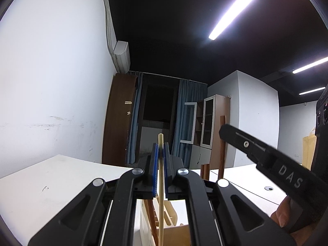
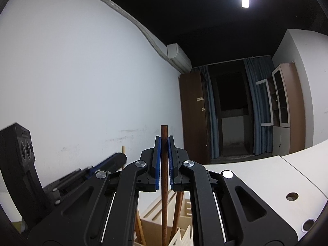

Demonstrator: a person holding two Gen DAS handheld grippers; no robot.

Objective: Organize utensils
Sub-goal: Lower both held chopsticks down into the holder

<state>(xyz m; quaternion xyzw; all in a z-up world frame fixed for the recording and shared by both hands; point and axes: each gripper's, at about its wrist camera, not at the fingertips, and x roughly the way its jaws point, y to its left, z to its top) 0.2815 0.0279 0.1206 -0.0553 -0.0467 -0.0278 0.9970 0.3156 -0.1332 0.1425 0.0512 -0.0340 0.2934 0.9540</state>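
My left gripper is shut on a thin pale wooden utensil handle that stands upright and runs down toward a beige wooden utensil holder. My right gripper is shut on a dark brown wooden utensil handle, also upright, over the same slotted beige holder. Other brown handles stand in the holder. The right gripper shows in the left wrist view; the left gripper shows in the right wrist view. The utensils' lower ends are hidden.
The holder stands on a white table next to a white wall. A second white desk with cable holes lies to the right. A brown wardrobe, curtains and cabinets stand at the back.
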